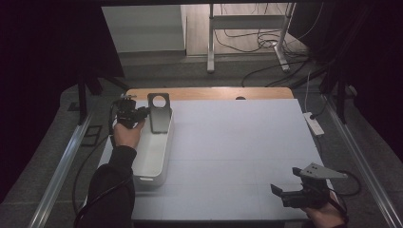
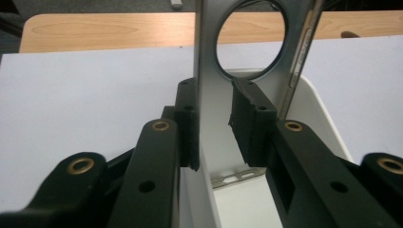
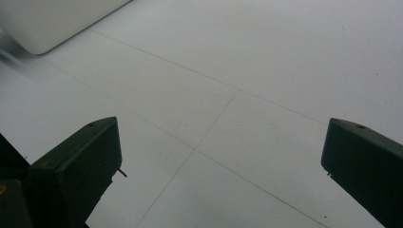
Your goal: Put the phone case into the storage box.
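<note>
You had the metal plate (image 1: 159, 114) standing in the white bin (image 1: 154, 164) near the desk's far left corner. Your left gripper (image 2: 214, 123) had its jaws apart around it, one pad (image 2: 189, 121) touching, the other clear. The release looked nearly done; withdrawing remained. Your right gripper (image 1: 285, 194) waited wide open near the right front corner.

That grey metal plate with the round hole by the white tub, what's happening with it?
A person's left claw has the flat grey metal plate with a round hole standing upright between its jaws, at the far end of the white plastic tub. One pad touches the plate, the other stands off it, so the grip looks loose. The right claw waits open over the white table.
</note>
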Motion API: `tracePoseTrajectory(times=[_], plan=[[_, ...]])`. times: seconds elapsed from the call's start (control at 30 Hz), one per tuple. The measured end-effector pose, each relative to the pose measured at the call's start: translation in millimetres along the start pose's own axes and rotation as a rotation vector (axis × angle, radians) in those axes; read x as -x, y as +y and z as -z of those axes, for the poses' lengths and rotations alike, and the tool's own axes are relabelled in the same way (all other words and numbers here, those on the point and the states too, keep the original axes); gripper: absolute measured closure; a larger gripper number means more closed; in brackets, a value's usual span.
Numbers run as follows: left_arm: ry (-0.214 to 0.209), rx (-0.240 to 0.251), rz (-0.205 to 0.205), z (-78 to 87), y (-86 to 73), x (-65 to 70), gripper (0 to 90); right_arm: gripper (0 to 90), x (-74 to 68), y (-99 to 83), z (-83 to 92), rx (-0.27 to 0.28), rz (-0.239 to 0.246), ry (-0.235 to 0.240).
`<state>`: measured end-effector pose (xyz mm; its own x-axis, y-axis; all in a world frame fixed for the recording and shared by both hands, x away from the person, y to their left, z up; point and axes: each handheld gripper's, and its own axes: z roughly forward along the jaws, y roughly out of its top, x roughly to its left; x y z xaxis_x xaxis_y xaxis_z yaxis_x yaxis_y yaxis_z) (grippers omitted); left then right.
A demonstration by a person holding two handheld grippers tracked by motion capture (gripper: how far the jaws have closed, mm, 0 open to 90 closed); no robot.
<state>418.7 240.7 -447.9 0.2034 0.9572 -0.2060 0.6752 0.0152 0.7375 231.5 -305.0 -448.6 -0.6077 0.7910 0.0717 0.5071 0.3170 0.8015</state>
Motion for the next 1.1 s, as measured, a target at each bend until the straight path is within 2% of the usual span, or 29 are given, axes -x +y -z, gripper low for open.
tracePoseTrajectory(times=[0.43, 0.5, 0.67, 1.1], plan=[[-0.030, -0.008, -0.010, 3.0, -0.5, 2.9, 65.3, 0.0, 0.1, 0.1, -0.7, -0.006, 0.000, 0.002], [-0.046, -0.008, -0.017, 3.9, -0.7, 2.6, 64.9, 0.0, 0.1, 0.1, -0.8, -0.007, -0.001, 0.002], [-0.051, -0.016, -0.042, 5.7, -0.9, 4.0, 60.8, 0.0, -0.2, 0.2, -1.2, -0.011, 0.001, 0.001], [-0.079, -0.024, -0.054, 9.8, -3.1, 4.4, 49.1, 0.0, -0.4, 0.3, -1.6, -0.016, 0.001, 0.000]])
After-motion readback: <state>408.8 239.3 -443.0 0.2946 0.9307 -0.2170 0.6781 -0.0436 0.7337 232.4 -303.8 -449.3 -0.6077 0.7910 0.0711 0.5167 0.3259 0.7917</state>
